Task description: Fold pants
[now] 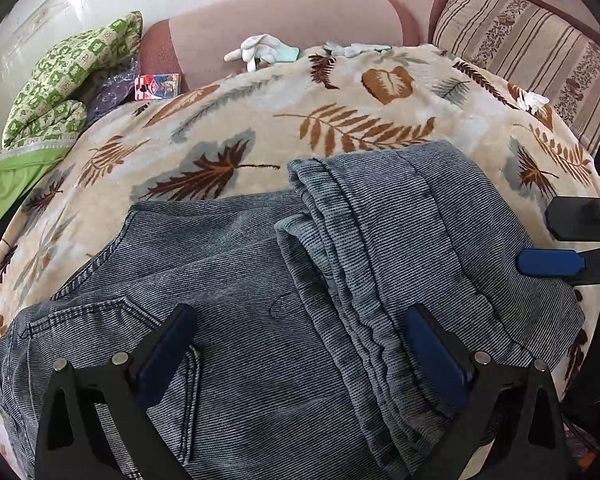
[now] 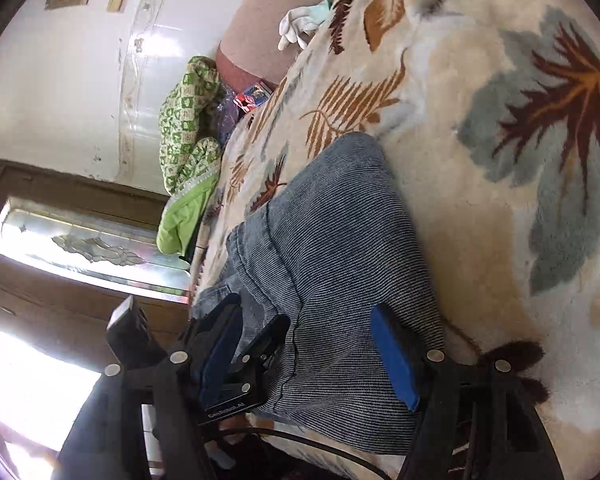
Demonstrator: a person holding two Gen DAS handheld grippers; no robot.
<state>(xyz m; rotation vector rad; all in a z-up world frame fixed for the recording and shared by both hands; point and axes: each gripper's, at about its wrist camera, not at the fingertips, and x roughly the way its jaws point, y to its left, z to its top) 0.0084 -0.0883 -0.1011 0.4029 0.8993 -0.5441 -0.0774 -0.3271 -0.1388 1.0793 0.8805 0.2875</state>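
Blue-grey corduroy-textured pants [image 1: 228, 264] lie on a leaf-patterned blanket [image 1: 260, 120], the legs doubled over the seat part in a thick fold on the right. My left gripper [image 1: 300, 316] hovers over them, open wide, one finger on each side of that fold. My right gripper [image 1: 540, 240] comes in from the right edge, beside the folded legs. In the right wrist view, which is rolled sideways, the right gripper [image 2: 306, 308] is open, the pants [image 2: 332, 220] lie between its fingers and no pad presses them. The left gripper's black body [image 2: 236, 396] sits close on its left.
A green patterned quilt [image 1: 60, 80] and a small colourful packet [image 1: 156, 86] lie at the far left. White gloves [image 1: 256, 50] rest at the blanket's far edge against a pink sofa back. A striped cushion [image 1: 520, 48] is at the far right. A glass-panelled door [image 2: 80, 240] stands beyond.
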